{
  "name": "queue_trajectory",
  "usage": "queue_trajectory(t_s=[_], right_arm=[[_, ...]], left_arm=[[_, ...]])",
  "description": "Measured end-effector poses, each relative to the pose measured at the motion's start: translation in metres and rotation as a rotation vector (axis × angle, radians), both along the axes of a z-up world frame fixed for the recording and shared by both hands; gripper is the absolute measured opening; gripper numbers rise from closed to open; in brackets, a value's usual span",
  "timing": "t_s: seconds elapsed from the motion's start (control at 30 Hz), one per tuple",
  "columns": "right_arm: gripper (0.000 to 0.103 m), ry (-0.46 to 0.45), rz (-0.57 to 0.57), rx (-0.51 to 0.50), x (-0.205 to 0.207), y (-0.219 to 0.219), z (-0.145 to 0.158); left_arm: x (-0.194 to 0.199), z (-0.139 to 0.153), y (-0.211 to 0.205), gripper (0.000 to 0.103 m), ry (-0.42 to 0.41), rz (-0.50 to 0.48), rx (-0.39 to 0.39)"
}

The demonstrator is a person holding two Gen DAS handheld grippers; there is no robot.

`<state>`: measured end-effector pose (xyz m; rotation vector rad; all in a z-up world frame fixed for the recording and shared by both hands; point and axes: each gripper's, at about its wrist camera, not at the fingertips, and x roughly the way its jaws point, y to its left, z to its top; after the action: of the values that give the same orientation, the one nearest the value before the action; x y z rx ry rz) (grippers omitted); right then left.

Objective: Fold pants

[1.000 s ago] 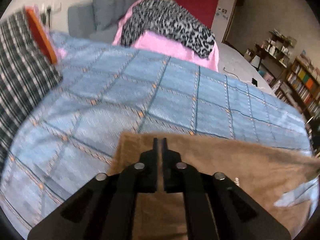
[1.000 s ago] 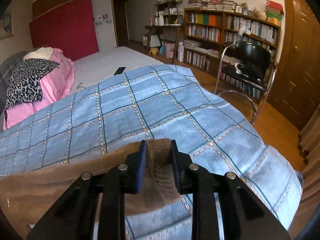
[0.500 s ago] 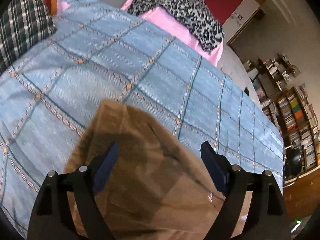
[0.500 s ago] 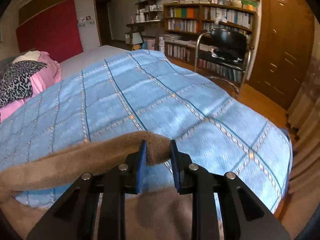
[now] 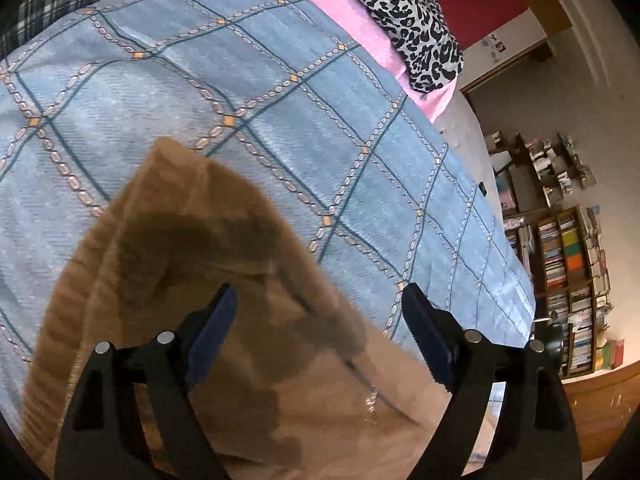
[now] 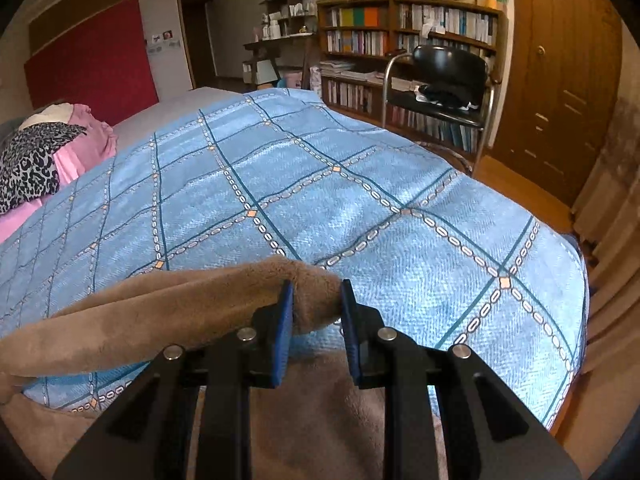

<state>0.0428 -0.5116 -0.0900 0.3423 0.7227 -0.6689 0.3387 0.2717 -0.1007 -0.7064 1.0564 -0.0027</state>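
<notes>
Blue plaid bedspread (image 6: pixel 360 184) — bookshelves (image 6: pixel 404 28) behind. Left gripper (image 5: pixel 316 300) jaws wide over tan pants (image 5: pixel 192 240); right gripper (image 6: pixel 316 292) pinches pants.

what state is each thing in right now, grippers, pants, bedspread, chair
left gripper: open, above the pants, holding nothing
right gripper: shut on a raised edge of the pants
brown pants: partly folded on the bed
blue bedspread: spread flat
black chair: upright, dark clothing on seat

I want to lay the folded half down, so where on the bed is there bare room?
Bare blue bedspread runs from the brown pants out toward the black chair. It is crowded at the pink bedding with leopard-print cloth. Right gripper holds the pants; left gripper is open.
</notes>
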Motion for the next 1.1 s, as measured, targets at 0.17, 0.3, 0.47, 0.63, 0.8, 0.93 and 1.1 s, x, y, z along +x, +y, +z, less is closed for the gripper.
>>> queue_trajectory(t_s=[0.17,0.3,0.47,0.63,0.8,0.93,1.1], right_arm=[[0.023,0.007,-0.011,0.035,-0.007,-0.001,-0.013],[0.023,0.005,-0.009,0.047,-0.012,-0.002,-0.017],[0.023,0.005,-0.006,0.047,-0.011,-0.002,-0.017],[0.023,-0.005,0.001,0.024,-0.007,-0.001,-0.009],[0.023,-0.040,0.009,0.005,-0.004,-0.003,0.010],[0.023,-0.082,0.005,-0.001,-0.013,-0.006,0.028],[0.023,-0.122,-0.017,0.024,-0.043,-0.009,0.039]], left_arm=[[0.019,-0.010,-0.006,0.087,0.050,0.041,-0.004],[0.032,-0.023,-0.012,0.054,0.108,0.062,-0.006],[0.032,-0.036,-0.014,0.006,0.147,0.072,-0.018],[0.007,-0.011,-0.010,0.005,0.080,0.068,-0.017],[-0.031,0.029,-0.006,0.005,-0.002,0.047,-0.021],[-0.071,0.050,0.002,0.005,-0.040,0.039,-0.030],[-0.126,0.064,0.015,0.005,-0.074,0.022,-0.027]])
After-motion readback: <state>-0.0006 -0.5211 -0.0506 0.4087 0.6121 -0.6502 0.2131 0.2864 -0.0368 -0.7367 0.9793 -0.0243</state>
